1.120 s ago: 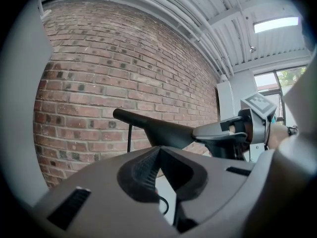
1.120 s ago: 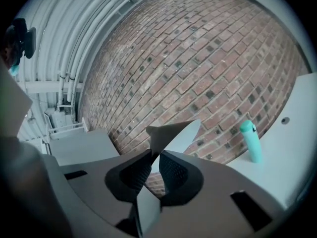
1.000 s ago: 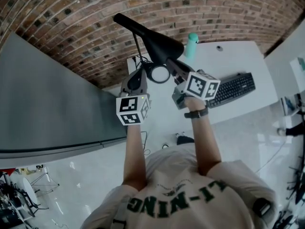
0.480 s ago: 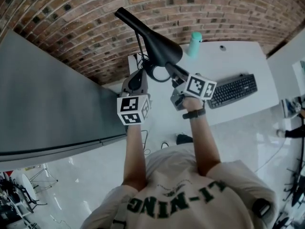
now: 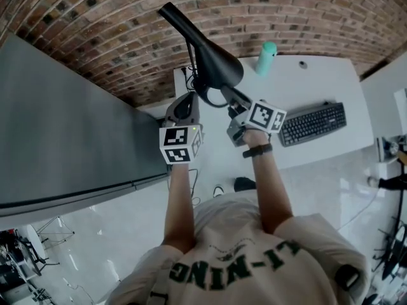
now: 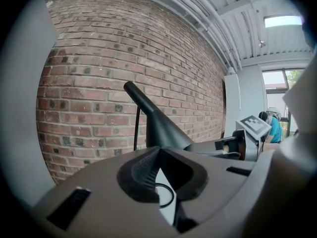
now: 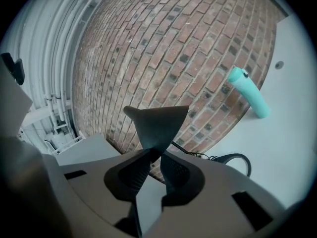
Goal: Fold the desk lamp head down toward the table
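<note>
The black desk lamp stands on the white table by the brick wall, its thin arm slanting up to the left. My right gripper is at the narrow end of the cone head; the fingertips still pinch that end while the jaws are opening. In the left gripper view the head runs right to the right gripper. My left gripper sits just left of the lamp, its tips together with nothing between them. Through its jaws a black ring shows on the table.
A teal bottle lies near the wall at the back, and a black keyboard lies to the right. A grey panel fills the left. A black cable loops by the lamp. A person in teal stands far off.
The lamp head has come down and now covers the black ring that showed under it. Both grippers have sunk a little with it.
</note>
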Tool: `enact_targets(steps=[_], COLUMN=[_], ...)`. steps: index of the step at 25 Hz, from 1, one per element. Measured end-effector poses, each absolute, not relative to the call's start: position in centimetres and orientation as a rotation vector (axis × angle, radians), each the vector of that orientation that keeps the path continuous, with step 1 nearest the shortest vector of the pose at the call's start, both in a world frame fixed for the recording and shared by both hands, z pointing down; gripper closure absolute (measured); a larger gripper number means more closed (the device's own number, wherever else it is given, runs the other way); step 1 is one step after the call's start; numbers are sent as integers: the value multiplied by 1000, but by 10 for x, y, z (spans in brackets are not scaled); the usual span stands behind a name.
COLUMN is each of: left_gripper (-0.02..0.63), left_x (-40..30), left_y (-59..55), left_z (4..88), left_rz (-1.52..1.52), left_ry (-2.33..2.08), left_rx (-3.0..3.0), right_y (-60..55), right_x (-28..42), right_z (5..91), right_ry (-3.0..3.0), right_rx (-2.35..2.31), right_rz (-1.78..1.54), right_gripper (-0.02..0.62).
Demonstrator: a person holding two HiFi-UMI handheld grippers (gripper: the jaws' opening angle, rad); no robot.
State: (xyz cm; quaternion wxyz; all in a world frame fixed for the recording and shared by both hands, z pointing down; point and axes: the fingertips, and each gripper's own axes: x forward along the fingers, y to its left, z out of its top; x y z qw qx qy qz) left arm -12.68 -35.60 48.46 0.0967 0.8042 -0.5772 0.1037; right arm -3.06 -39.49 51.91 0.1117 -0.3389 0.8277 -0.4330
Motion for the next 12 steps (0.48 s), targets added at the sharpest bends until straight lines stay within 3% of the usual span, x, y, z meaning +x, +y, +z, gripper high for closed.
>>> enact_targets(steps=[12], left_gripper=[612], left_x=[-135], left_y=[-365], left_z=[495], left_rz=[313], left_ry=[-1728], left_rx=[2349], right_y=[-404], right_x=[-39], right_z=[543], right_ry=[2381], right_rx=[-920], right_rz=[-1341], right_gripper=[537])
